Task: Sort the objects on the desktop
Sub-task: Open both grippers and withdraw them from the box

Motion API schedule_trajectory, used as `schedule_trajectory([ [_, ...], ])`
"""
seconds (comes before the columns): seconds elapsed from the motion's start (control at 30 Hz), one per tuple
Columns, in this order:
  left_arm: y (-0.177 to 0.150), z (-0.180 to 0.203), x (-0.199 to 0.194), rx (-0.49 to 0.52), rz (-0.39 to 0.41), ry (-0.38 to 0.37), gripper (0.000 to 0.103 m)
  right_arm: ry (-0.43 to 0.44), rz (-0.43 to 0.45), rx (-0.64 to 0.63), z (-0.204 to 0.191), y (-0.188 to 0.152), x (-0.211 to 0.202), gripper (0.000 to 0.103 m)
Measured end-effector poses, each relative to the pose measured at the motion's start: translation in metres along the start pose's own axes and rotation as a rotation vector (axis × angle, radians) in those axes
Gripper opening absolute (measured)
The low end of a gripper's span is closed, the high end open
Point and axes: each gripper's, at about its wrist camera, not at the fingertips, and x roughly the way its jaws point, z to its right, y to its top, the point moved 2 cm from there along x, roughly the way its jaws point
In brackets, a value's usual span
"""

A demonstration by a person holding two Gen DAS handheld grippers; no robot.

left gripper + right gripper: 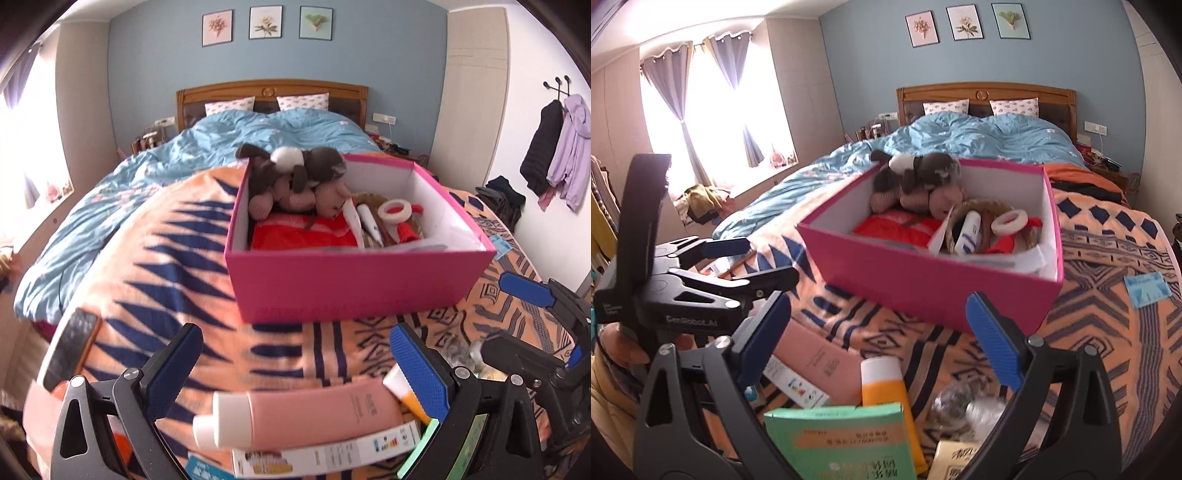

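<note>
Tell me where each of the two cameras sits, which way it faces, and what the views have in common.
Left wrist view: sits on the left gripper, facing forward and down over the pink tube toward the pink box and the bed; its own open fingers show, with the right gripper at the right edge.
Right wrist view: sits on the right gripper, facing the same box over a green book and orange tube; its open fingers and the left gripper show.
Shared: box, plush toy, patterned blanket, headboard, three pictures.

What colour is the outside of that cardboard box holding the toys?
Bright pink outside, white inside; clearest in the left wrist view.
</note>
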Motion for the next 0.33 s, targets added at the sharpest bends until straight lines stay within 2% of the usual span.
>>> schedule_trajectory([
  [0.27,-0.015,0.002,-0.006,-0.029,0.012,0.022,0.103,-0.04,-0.019,0.0,-0.002,-0.007,0.004,0.097],
  [0.33,-0.016,0.003,-0.005,-0.039,-0.005,0.005,0.103,-0.05,-0.028,-0.007,-0.003,-0.007,0.006,0.097],
])
